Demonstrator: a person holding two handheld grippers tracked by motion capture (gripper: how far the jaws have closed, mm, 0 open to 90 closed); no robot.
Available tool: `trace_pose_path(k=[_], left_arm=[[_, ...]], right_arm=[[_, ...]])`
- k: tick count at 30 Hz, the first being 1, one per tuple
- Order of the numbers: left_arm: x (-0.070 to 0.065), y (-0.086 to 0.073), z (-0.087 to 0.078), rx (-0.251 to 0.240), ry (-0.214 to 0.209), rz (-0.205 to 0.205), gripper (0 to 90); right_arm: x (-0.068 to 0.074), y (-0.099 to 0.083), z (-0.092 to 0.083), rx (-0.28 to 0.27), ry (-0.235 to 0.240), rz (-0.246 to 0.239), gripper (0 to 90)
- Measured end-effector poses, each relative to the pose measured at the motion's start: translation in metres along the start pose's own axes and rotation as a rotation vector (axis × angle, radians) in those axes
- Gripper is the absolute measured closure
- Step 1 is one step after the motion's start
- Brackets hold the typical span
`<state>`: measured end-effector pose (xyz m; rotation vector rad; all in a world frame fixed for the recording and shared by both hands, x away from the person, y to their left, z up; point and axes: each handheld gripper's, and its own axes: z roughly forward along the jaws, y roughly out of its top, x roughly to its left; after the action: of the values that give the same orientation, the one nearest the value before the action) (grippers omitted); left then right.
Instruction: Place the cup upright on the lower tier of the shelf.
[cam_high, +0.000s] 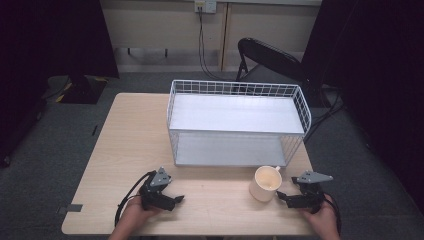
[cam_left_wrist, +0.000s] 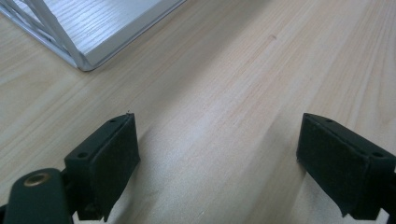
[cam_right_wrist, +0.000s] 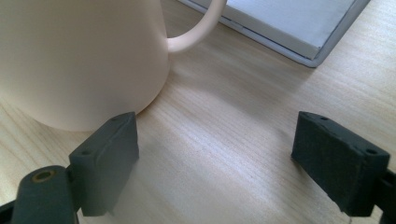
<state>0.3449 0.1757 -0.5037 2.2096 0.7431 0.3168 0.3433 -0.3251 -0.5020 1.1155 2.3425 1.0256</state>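
By mug (cam_high: 265, 183), R gripper (cam_high: 283, 196), jaws apart

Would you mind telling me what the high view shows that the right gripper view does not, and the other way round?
High view alone: the whole wire rack with both white shelves, the left gripper open over bare table, both hands, a folding chair and the floor beyond.

Right gripper view alone: a close look along the right gripper, jaws wide apart with nothing between them, one jaw close by the foot of the mug.

Both: the cream mug upright on the table, its handle toward the rack, and the rack's lower shelf.
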Motion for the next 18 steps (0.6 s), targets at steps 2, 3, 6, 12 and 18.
trace_pose_path(k=[2, 3, 6, 12, 18], left_arm=[[0.0, 0.0, 0.0, 0.0, 0.0, 0.0, 12.3], [0.0, 0.0, 0.0, 0.0, 0.0, -0.001, 12.4], [0.0, 0.0, 0.0, 0.0, 0.0, -0.001, 12.4], [0.0, 0.0, 0.0, 0.0, 0.0, 0.0, 12.3], [0.0, 0.0, 0.0, 0.0, 0.0, -0.001, 12.3]], right_arm=[[0.0, 0.0, 0.0, -0.001, -0.002, 0.004, 14.3], [-0.001, 0.0, 0.0, -0.001, -0.001, 0.003, 14.2], [-0.001, 0.001, -0.001, 0.008, -0.013, 0.004, 15.3], [-0.005, 0.004, -0.013, -0.009, -0.026, 0.025, 15.3], [-0.003, 0.017, -0.036, -0.068, -0.026, 0.039, 16.4]])
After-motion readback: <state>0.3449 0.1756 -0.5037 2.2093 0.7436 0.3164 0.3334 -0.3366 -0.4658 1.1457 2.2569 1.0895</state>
